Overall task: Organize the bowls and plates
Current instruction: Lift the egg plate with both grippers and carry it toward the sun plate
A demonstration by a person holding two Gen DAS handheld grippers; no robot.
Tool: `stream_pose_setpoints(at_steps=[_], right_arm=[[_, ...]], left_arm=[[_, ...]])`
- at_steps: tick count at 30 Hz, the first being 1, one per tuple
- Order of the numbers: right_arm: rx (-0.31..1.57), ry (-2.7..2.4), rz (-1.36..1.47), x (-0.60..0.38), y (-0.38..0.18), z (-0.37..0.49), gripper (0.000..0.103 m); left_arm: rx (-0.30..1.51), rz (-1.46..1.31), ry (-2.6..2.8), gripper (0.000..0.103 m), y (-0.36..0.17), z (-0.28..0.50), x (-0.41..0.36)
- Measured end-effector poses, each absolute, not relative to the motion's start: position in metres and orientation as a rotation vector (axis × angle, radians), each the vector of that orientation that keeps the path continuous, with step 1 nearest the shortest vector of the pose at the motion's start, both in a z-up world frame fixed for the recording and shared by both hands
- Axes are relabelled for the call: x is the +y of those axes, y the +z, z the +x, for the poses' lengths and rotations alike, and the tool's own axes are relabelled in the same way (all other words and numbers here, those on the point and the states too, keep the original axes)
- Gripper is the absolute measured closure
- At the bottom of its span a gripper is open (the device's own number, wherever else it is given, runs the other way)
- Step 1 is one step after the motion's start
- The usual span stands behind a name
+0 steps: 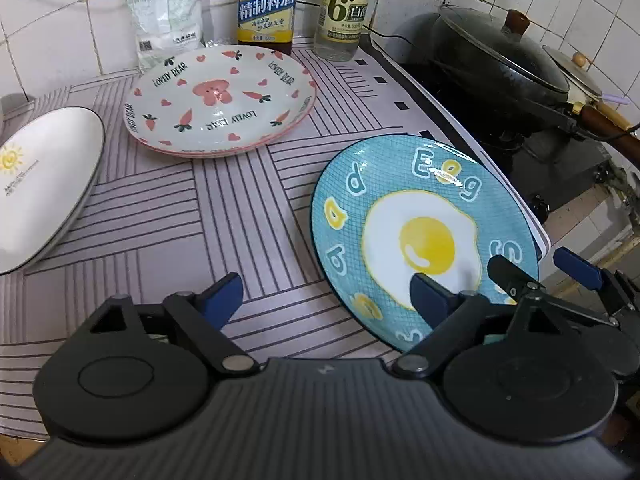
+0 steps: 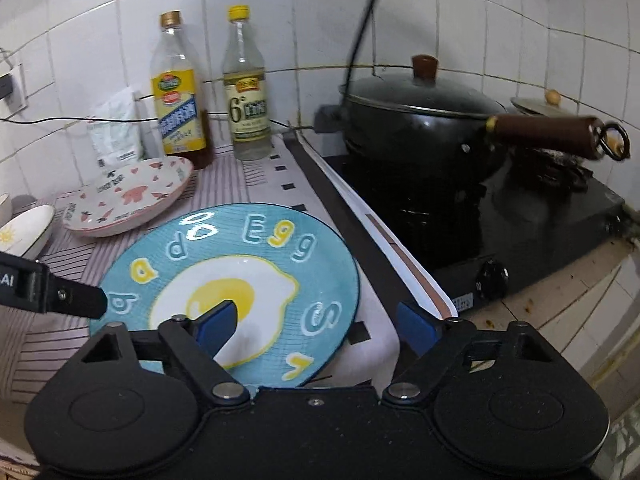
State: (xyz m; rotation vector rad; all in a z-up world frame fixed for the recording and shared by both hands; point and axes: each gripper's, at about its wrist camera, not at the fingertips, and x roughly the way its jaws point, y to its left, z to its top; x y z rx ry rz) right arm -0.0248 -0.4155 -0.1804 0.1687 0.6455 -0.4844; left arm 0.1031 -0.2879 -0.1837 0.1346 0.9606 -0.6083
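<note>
A blue egg-print plate (image 1: pixel 424 236) lies on the striped counter mat; it also shows in the right wrist view (image 2: pixel 228 288). My left gripper (image 1: pixel 326 300) is open, its right finger over the plate's near part and its left finger over the mat. My right gripper (image 2: pixel 320 324) is open, its left finger above the plate's middle and its right finger past the plate's right rim; it shows in the left wrist view (image 1: pixel 544 272). A pink "Lovely Bear" plate (image 1: pixel 222 100) sits behind. A white sun-print plate (image 1: pixel 40 184) lies at the left.
Two bottles (image 1: pixel 269 0) (image 1: pixel 346 8) and a white packet (image 1: pixel 168 16) stand against the tiled wall. A black stove (image 2: pixel 500 224) with a lidded wok (image 2: pixel 420 120) is to the right, its handle pointing right. The mat's right edge (image 2: pixel 400 256) borders the stove.
</note>
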Motion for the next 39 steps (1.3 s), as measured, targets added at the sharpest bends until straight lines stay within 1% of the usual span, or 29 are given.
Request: stream_pose_setpoints(at_steps=[3,4,5,6,7,8,9,11,12,14,16,19,27,35,39], right_arm=[[0.625,-0.472,0.161,-0.416,-0.182,-0.025,0.018],[0.626,-0.465,0.166,-0.417,-0.183,-0.024,0.02],[0.628,-0.457,0.175,-0.419,-0.184,-0.024,0.026],[0.627,-0.448,0.187,-0.421,-0.185,-0.024,0.03],[0.628,-0.445,0.202,-0.423,-0.187,-0.023,0.036],[0.629,-0.443,0.218,-0.425,-0.188,-0.022,0.041],[0.627,-0.44,0.236,-0.428,-0.19,-0.022,0.044],[0.627,-0.437,0.276,-0.433,-0.194,-0.021,0.057],[0.629,-0.437,0.292,-0.435,-0.195,-0.021,0.06],[0.637,-0.454,0.315,-0.438,-0.197,-0.02,0.075],[0.638,-0.457,0.339,-0.442,-0.198,-0.021,0.076],[0.641,-0.447,0.373,-0.446,-0.198,-0.022,0.078],[0.613,-0.411,0.516,-0.46,-0.206,-0.025,0.078],[0.627,-0.336,0.502,-0.459,-0.206,-0.024,0.077],[0.646,-0.338,0.472,-0.453,-0.202,-0.022,0.077]], left_arm=[[0.959,0.137,-0.596,0.022,-0.188,0.106,-0.289],[0.967,0.131,-0.597,0.026,-0.189,0.108,-0.289],[0.974,0.127,-0.6,0.034,-0.19,0.11,-0.288],[0.985,0.126,-0.608,0.037,-0.191,0.112,-0.288],[0.995,0.122,-0.613,0.039,-0.193,0.114,-0.288],[1.006,0.115,-0.616,0.044,-0.195,0.117,-0.288],[1.016,0.108,-0.619,0.047,-0.196,0.119,-0.288],[1.034,0.104,-0.623,0.06,-0.201,0.123,-0.289],[1.041,0.099,-0.634,0.062,-0.202,0.125,-0.289],[1.055,0.074,-0.654,0.071,-0.204,0.127,-0.29],[1.059,0.065,-0.663,0.076,-0.205,0.126,-0.293],[1.062,0.052,-0.677,0.08,-0.208,0.124,-0.297],[1.044,0.027,-0.678,0.08,-0.211,0.125,-0.299],[1.029,-0.048,-0.625,0.08,-0.214,0.134,-0.295],[0.983,0.032,-0.625,0.079,-0.21,0.13,-0.296]])
